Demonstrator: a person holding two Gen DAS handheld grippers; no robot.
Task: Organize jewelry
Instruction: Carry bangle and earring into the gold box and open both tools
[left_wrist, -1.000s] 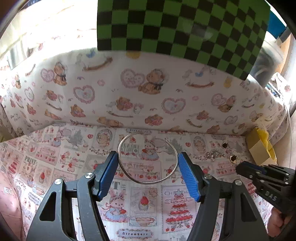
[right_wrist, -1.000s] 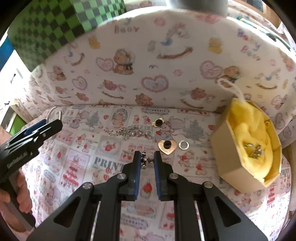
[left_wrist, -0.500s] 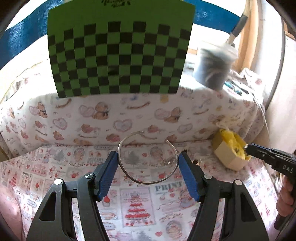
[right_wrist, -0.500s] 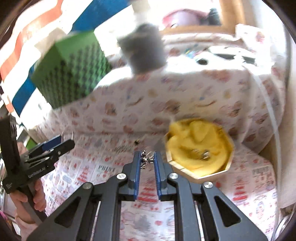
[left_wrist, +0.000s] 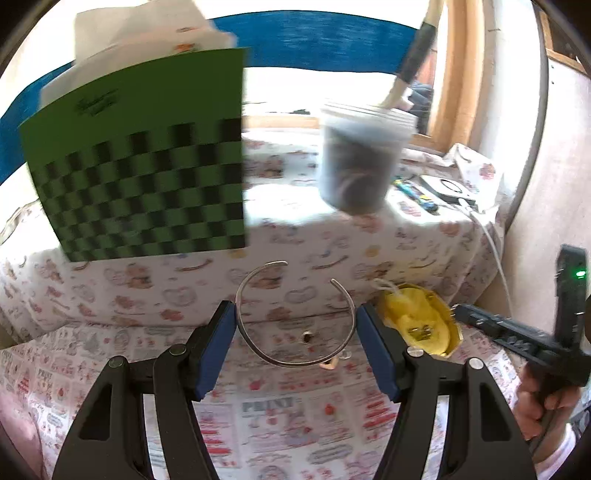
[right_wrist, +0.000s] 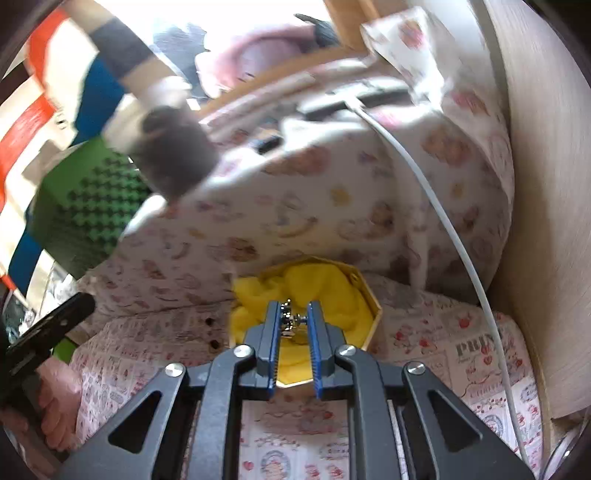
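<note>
"PRINT" on the printed cloth (left_wrist: 258, 424); partly seen "PRIN" there in right view

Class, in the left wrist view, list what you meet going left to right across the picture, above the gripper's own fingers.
Green checkerboard card → silver open bangle → yellow-lined box → right gripper.

Box (left_wrist: 419, 325) right of the bangle (left_wrist: 295, 317), checkered board (left_wrist: 144, 188) and tub (left_wrist: 360, 162) behind on the ledge.
</note>
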